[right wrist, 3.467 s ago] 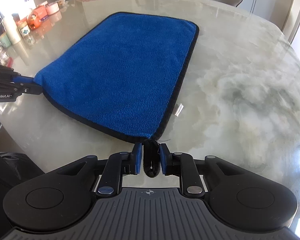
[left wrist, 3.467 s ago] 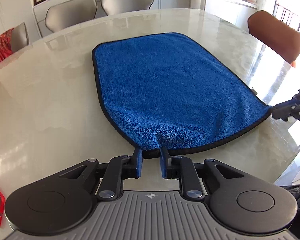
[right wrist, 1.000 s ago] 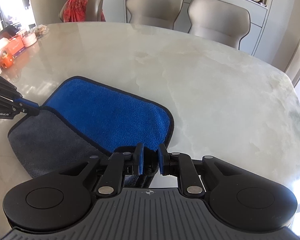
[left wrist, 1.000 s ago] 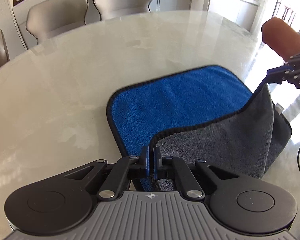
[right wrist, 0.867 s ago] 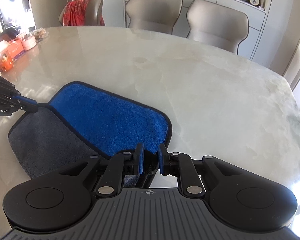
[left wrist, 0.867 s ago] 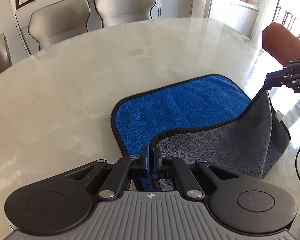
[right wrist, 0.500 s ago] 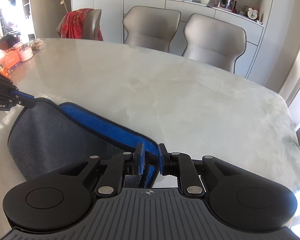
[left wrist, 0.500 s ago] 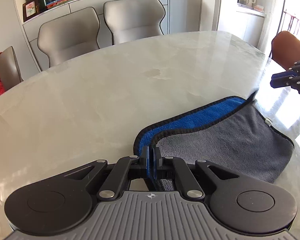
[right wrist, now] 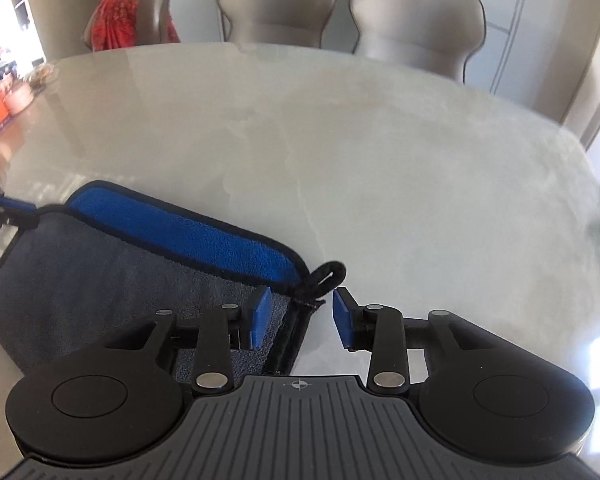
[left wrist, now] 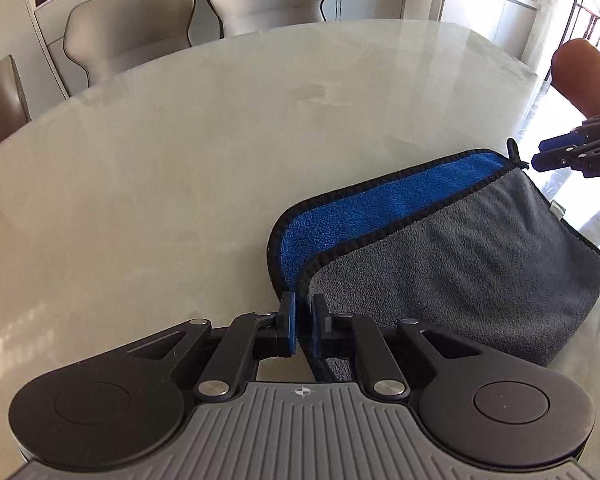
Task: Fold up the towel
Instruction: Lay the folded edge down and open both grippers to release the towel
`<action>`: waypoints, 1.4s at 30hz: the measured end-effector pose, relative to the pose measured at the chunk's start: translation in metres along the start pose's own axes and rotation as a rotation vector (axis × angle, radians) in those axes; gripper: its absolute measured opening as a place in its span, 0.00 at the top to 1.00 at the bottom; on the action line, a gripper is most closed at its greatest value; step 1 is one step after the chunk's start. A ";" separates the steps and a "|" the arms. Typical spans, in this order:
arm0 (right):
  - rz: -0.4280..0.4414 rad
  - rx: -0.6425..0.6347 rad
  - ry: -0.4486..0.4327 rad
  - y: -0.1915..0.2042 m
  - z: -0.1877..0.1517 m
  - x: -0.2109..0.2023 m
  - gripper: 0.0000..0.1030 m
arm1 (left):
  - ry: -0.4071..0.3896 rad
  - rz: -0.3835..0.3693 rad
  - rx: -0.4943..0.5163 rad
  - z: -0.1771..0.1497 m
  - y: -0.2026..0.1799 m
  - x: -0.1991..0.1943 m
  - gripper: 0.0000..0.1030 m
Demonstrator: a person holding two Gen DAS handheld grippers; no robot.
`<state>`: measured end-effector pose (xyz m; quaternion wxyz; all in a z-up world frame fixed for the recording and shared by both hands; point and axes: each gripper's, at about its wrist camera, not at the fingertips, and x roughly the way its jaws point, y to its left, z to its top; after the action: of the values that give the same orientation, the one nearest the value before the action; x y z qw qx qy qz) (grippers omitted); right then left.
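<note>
The towel lies folded in half on the marble table, grey side up, with a strip of its blue side showing along the far edge. My left gripper stands slightly open at the near left corner, the towel edge beside its right finger. My right gripper is wide open over the right corner, where the black hanging loop lies free between the fingers. The towel also shows in the right wrist view. The right gripper shows at the right of the left wrist view.
Grey chairs stand behind the table. A brown chair is at the right. A chair with red cloth and orange jars on the table's left edge show in the right wrist view.
Both grippers carried the near corners forward over the towel and laid them down, folding it grey side up. Both have now let go, the right one opening wide.
</note>
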<state>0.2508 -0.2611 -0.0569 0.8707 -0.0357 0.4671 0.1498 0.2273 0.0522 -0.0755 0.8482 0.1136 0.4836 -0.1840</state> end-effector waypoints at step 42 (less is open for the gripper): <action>0.043 0.193 -0.065 -0.024 -0.001 0.017 0.60 | 0.019 -0.016 0.023 0.000 0.000 0.019 0.77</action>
<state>0.2657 -0.2802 -0.0736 0.8814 0.0633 0.4514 0.1240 0.2361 0.0483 -0.0923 0.8408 0.1214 0.4901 -0.1952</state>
